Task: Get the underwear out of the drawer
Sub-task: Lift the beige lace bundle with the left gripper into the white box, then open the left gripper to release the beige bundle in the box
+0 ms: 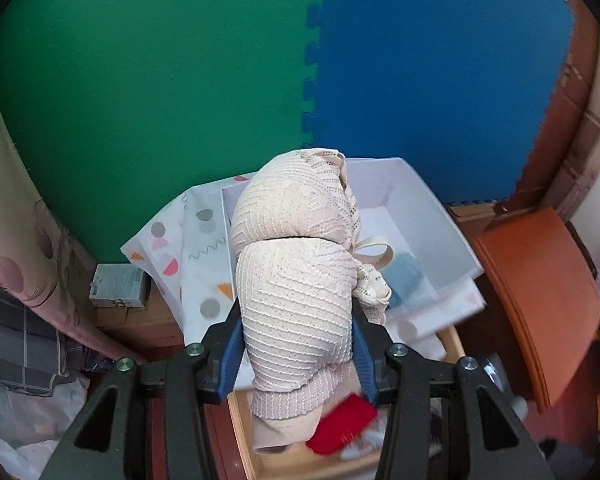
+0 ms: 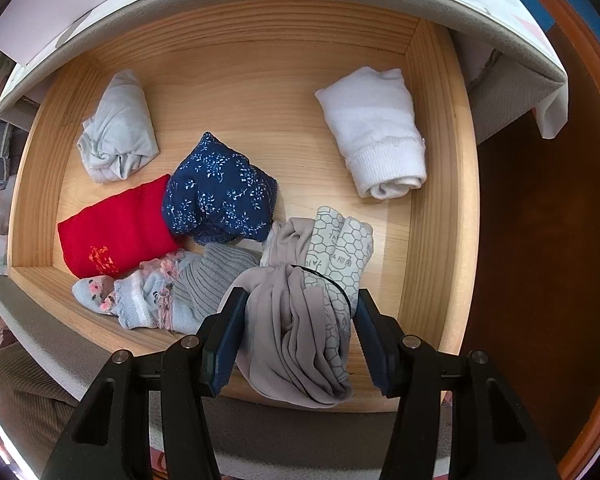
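- A home, most likely a bedroom corner where clothes are kept.
- An open pale pine drawer (image 2: 440, 160) holds folded and rolled garments: a rolled white sock pair (image 2: 374, 132), a navy floral-print pair of underwear (image 2: 220, 192), a folded red cloth (image 2: 116, 224).
- Interlocking green foam mat tiles (image 1: 160, 80) and blue foam mat tiles (image 1: 440, 80) cover the floor.
- A white fabric storage box (image 1: 440, 216) sits on a patterned sheet.
- Grey checked bedding (image 1: 16, 340) lies beside dark reddish-brown wooden furniture (image 1: 540, 300).
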`<state>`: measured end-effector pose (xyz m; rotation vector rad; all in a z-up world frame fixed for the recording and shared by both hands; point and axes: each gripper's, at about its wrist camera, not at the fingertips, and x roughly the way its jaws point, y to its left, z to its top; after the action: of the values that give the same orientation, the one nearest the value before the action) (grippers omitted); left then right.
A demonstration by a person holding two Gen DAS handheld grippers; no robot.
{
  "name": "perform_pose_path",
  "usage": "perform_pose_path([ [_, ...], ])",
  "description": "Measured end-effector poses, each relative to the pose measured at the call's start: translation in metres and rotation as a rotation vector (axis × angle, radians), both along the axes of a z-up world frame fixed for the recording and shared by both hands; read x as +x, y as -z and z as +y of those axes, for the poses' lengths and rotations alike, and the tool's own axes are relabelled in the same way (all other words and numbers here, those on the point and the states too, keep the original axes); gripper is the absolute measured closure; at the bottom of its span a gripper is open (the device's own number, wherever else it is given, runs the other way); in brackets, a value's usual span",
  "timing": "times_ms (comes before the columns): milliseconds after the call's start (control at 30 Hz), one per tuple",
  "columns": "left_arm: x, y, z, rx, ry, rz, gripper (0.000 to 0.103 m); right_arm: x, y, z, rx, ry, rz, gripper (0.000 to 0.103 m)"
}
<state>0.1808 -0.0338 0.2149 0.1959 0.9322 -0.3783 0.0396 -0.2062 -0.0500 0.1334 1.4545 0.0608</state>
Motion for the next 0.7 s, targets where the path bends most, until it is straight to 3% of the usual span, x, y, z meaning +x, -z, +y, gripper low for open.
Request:
perform_pose_path([
  [200, 0.052, 0.054, -0.029, 0.068, 0.001, 0.084, 0.055, 0.002, 0.001, -0.001, 0.009, 0.004, 0.001, 0.052],
  [400, 0.075, 0.097, -0.045, 0.126, 0.010, 0.150, 0.055, 0.004, 0.004, -0.011, 0.046, 0.023, 0.010, 0.052],
  [567, 0.085, 0.122, -0.046, 0.153, -0.007, 0.183, 0.051, 0.005, 0.004, -0.013, 0.047, 0.024, 0.011, 0.052],
  [700, 0.082, 0.124, -0.047, 0.160, -0.010, 0.165, 0.047, 0.006, 0.004, -0.013, 0.049, 0.025, 0.012, 0.052],
])
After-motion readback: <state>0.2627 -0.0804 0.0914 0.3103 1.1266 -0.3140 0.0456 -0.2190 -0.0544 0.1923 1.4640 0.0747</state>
